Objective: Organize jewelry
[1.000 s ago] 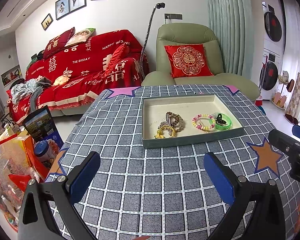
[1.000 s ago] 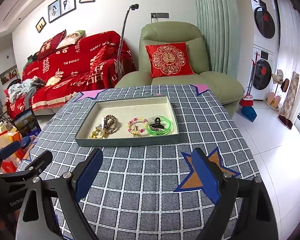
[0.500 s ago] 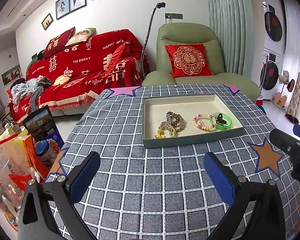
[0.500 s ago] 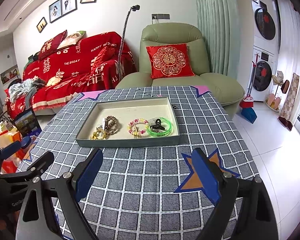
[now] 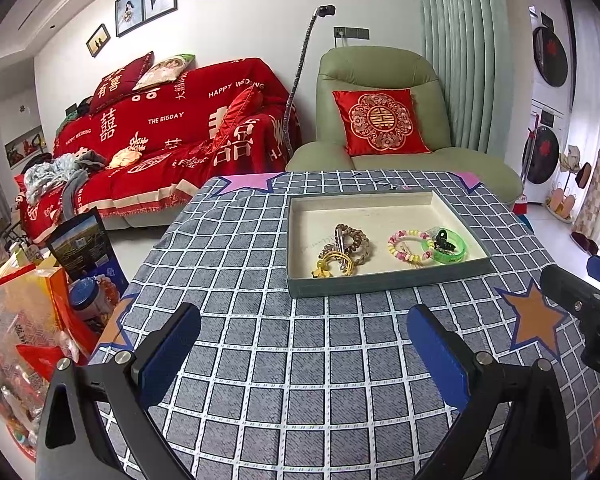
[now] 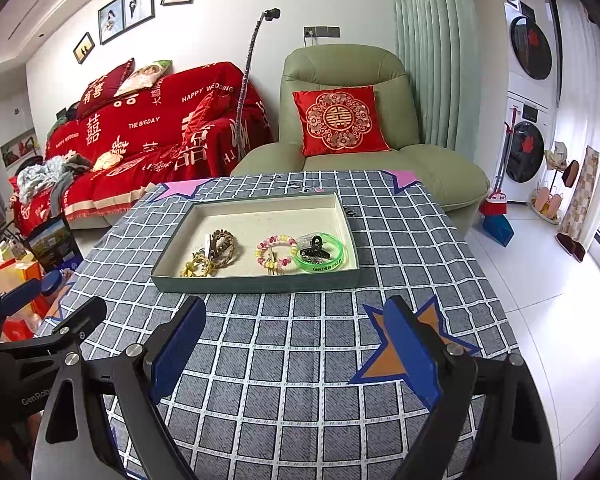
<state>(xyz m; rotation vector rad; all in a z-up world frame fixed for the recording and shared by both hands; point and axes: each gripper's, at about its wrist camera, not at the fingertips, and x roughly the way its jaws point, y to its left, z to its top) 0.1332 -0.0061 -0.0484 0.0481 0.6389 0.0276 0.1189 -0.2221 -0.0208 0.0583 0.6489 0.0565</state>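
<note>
Both grippers, left gripper (image 5: 300, 344) and right gripper (image 6: 296, 340), hover wide and empty above the checked bench (image 6: 284, 380); bracelets (image 6: 278, 254) and a hair clip (image 6: 314, 246) lie inside the tray (image 6: 260, 282), fitting either sorting ahead or sorting finished.

**Bright room, bent edges**

We see a bright room in both views. Daylight seems to come from the right side, where the white floor (image 6: 540, 280) shines. The tray (image 5: 384, 280) casts a soft shadow on the tabletop (image 5: 300, 360). Everything looks sharp. Straight lines curve near the edges, and the corners go black.
</note>
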